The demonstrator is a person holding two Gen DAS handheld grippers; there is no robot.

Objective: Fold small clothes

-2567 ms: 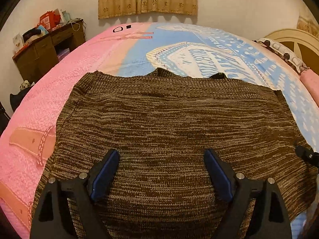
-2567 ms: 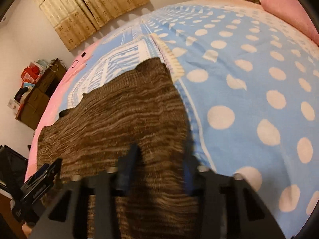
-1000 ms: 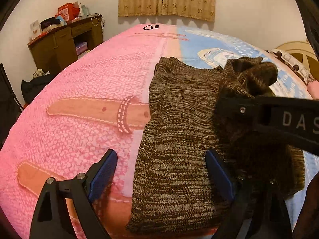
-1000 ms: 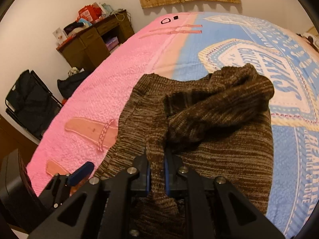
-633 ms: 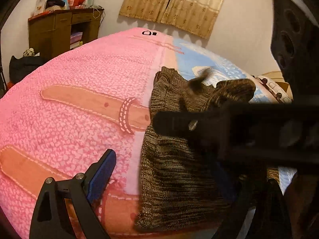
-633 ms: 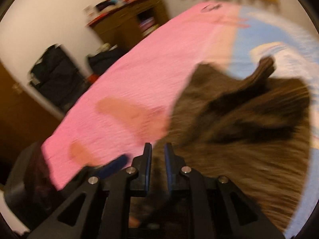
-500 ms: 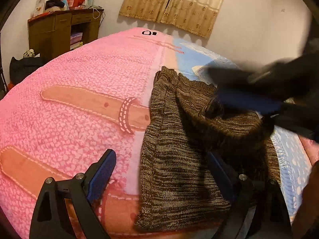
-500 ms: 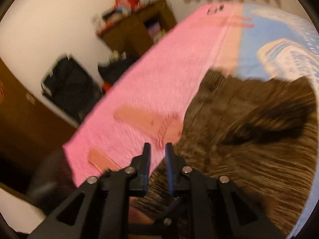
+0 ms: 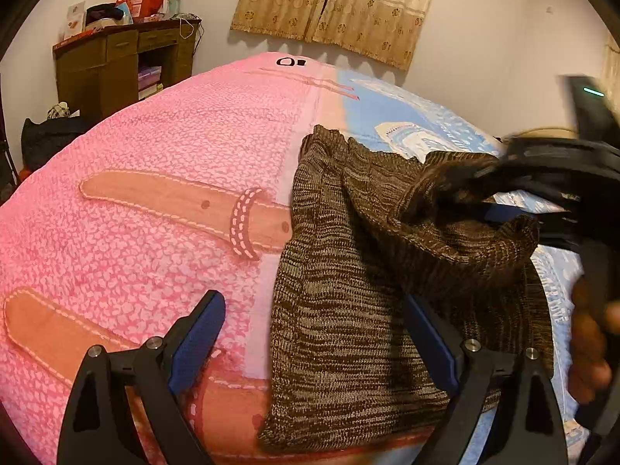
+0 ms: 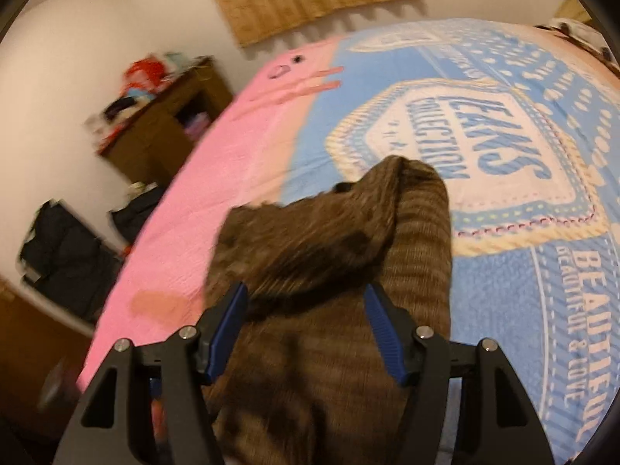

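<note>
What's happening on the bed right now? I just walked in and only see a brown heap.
A person is folding a brown knit sweater on the pink-and-blue bedspread, holding a two-finger tool in each hand. One side is folded over the rest, and that top layer lies bunched rather than flat. The right tool is open over the bunched part, gripping nothing. The left tool is open too, low over the sweater's near edge. The fold is not yet smoothed.

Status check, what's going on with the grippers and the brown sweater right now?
Left gripper open, low over bed. Right gripper open, over sweater. Sweater folded, top layer bunched. Nothing in the way.
</note>
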